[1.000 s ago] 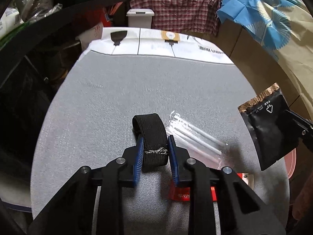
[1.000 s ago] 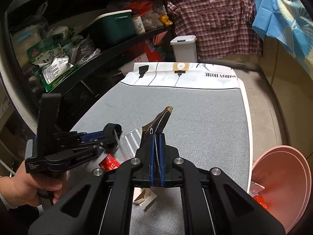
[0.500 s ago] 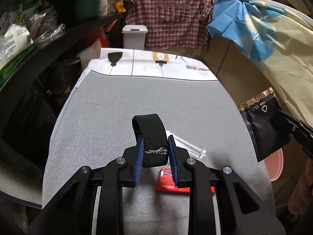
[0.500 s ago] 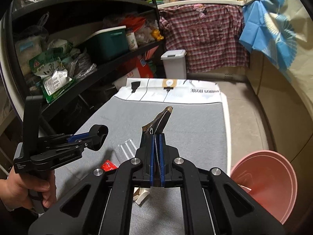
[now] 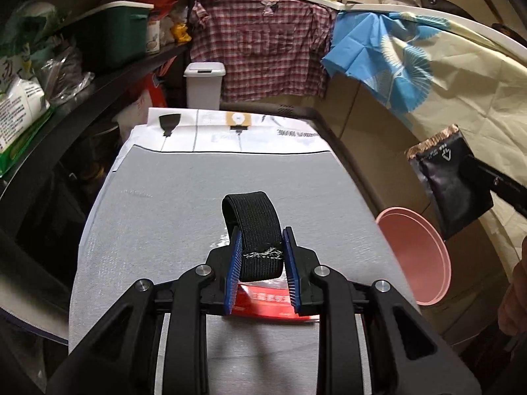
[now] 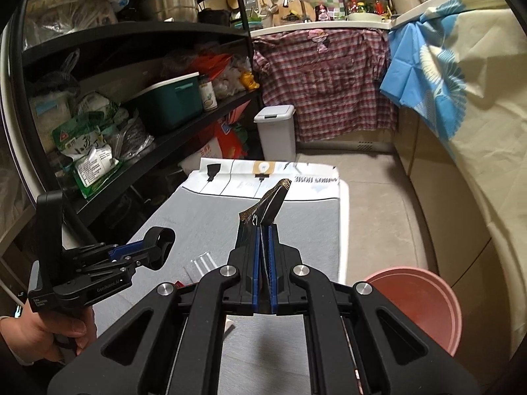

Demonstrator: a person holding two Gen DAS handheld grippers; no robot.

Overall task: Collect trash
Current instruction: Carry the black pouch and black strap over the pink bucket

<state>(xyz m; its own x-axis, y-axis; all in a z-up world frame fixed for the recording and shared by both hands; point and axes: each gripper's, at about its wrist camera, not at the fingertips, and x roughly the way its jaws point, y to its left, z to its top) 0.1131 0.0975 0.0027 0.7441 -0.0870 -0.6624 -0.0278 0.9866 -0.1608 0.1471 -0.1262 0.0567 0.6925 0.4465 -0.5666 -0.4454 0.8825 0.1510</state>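
My left gripper [image 5: 262, 243] is shut on a black elastic band loop [image 5: 252, 220], held up above the grey-covered table [image 5: 171, 204]; in the right wrist view the left gripper [image 6: 154, 247] carries the band [image 6: 161, 240] at the left. My right gripper [image 6: 262, 230] is shut on a black foil wrapper [image 6: 268, 205] with a gold-brown top edge; the wrapper [image 5: 451, 181] hangs at the right in the left wrist view. A red wrapper [image 5: 270, 306] lies on the table under the left fingers. A clear plastic sleeve [image 6: 202, 261] lies beside it.
A pink round bin [image 6: 425, 299] stands on the floor off the table's right edge. A white pedal bin [image 6: 276, 131] sits beyond the table's far end. Black shelves [image 6: 131, 49] packed with goods line the left; cloth-draped counters [image 6: 467, 105] the right. A white paper scrap [image 6: 229, 327] lies near.
Both grippers have risen and tipped up with their loads, so the table looks lower and more of the room shows. The pink bin has come into the left wrist view.
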